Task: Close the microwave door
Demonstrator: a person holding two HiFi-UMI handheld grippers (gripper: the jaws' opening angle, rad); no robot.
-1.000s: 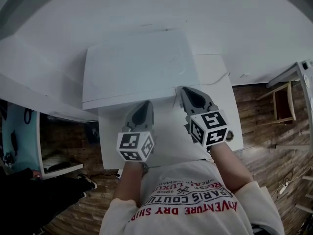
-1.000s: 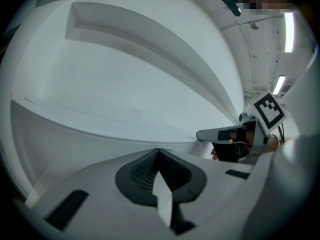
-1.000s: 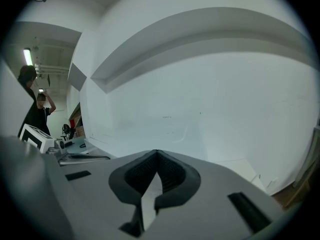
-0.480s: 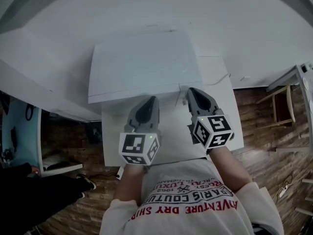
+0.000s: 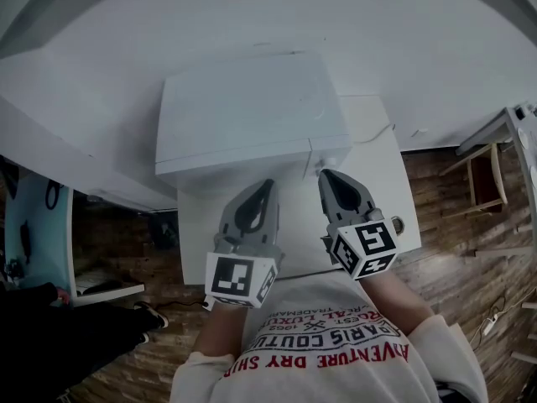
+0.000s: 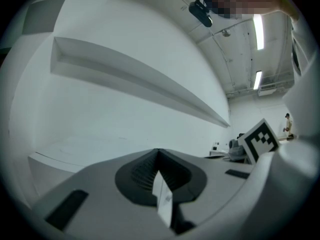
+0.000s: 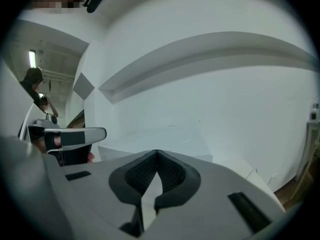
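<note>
Facing the white microwave (image 5: 252,112), door looks shut; left gripper (image 5: 266,185) and right gripper (image 5: 326,175) jaws together.

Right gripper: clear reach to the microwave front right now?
Likely yes. The right gripper, jaws together, sits just short of the microwave front over the table, with nothing visible between them.
</note>
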